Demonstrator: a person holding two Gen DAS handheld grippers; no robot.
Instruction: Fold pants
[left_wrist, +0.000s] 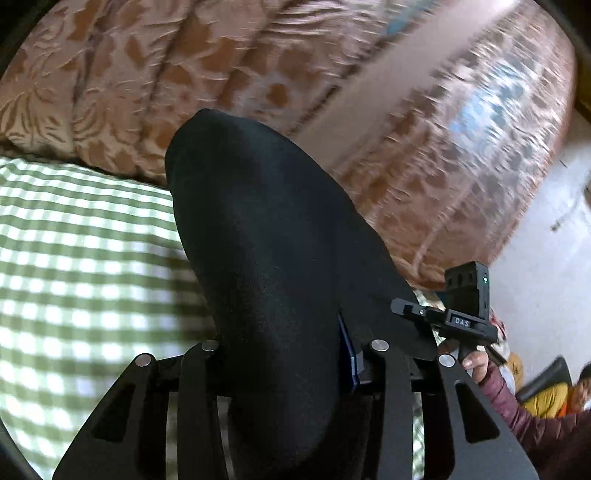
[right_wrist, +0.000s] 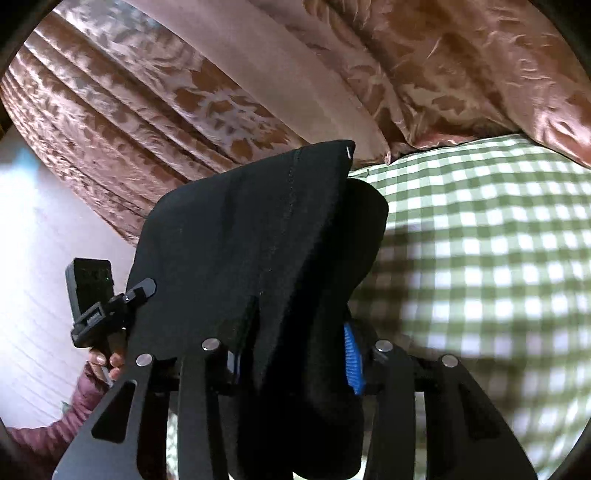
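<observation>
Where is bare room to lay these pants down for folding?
The green-and-white checked sheet is bare up to the brown floral quilt heaped along its far edge. The black pants fill both tongs, hiding whatever lies beneath them.

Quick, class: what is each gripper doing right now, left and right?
Left gripper: closed on the black pants.
Right gripper: closed on the same pants.
</observation>
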